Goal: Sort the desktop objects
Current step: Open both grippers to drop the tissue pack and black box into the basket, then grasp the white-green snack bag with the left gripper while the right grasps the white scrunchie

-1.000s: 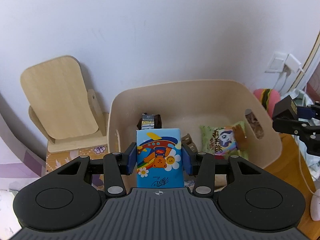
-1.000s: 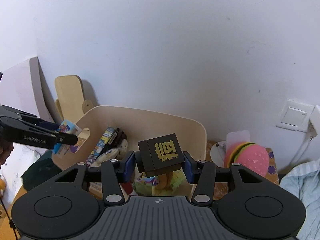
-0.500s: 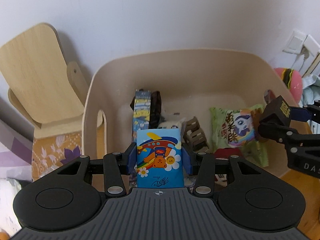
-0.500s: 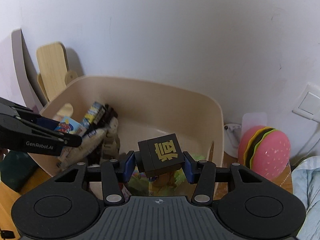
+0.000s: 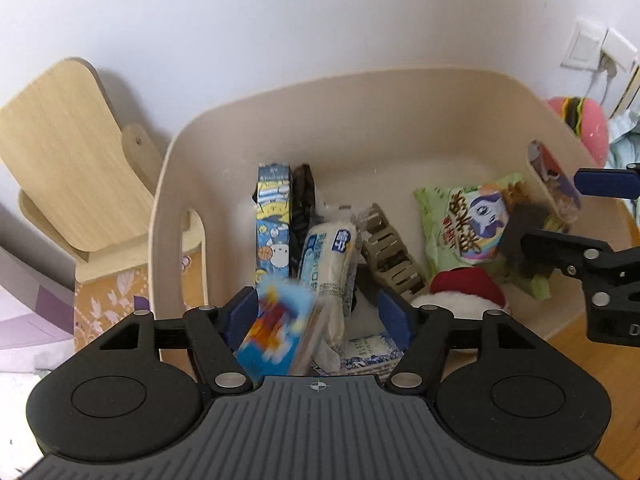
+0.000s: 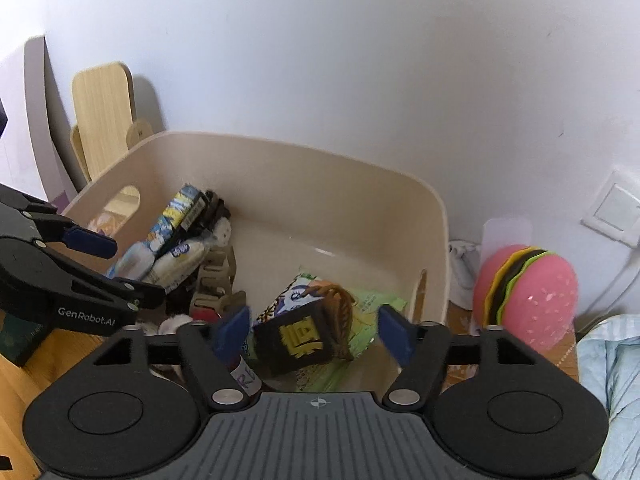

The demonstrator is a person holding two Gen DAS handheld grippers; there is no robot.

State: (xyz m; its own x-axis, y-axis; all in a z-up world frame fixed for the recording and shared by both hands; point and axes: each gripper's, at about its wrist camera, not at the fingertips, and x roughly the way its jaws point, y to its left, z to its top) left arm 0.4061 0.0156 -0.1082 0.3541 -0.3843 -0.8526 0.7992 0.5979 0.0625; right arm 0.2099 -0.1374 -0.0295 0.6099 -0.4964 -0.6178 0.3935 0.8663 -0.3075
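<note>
— Where was the blue packet (image 5: 276, 332)?
— Tumbling into the bin (image 5: 360, 92); my left tool (image 5: 318, 314) was opening, gripping nothing. Light and slippery, best pinched across its flat sides.
— And the right tool (image 6: 314, 330)?
— Opening too, its stiff black cube (image 6: 294, 340) dropping free.

I see the bin (image 5: 360, 120) is smooth matt beige plastic. My snack bag (image 5: 464, 220) is glossy crinkled film, the bread wrapper (image 5: 328, 264) shiny clear plastic. The stand (image 5: 60, 152) beside the bin is pale wood with visible grain. The burger toy (image 6: 528, 288) looks soft, matt pink. The worktop (image 6: 16, 384) is orange wood, lightly glossy.
</note>
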